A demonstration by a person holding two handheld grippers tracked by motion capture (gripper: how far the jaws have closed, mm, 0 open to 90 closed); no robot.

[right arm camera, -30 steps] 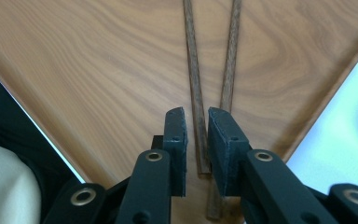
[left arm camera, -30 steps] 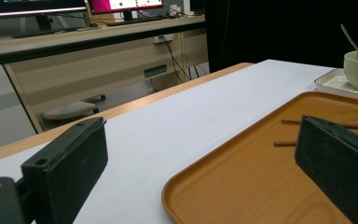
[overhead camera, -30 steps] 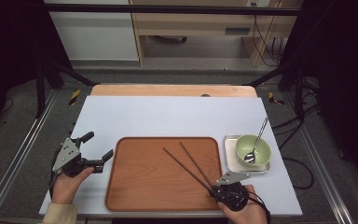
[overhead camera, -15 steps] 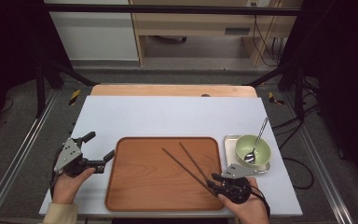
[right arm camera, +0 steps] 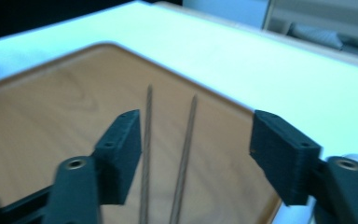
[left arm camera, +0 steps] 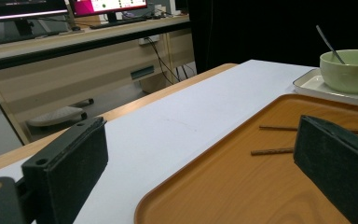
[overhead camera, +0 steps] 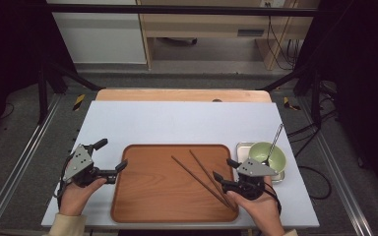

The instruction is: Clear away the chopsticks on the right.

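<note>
Two chopsticks [overhead camera: 204, 178] lie side by side on the wooden tray [overhead camera: 147, 196], right half. The right gripper [overhead camera: 226, 170] hangs over their near ends, jaws spread wide. The left gripper [overhead camera: 111, 155] sits at the tray's left edge, also wide open, gripping nothing.

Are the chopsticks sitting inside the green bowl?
No, the chopsticks lie on the wooden tray; the green bowl holds a metal spoon.
</note>
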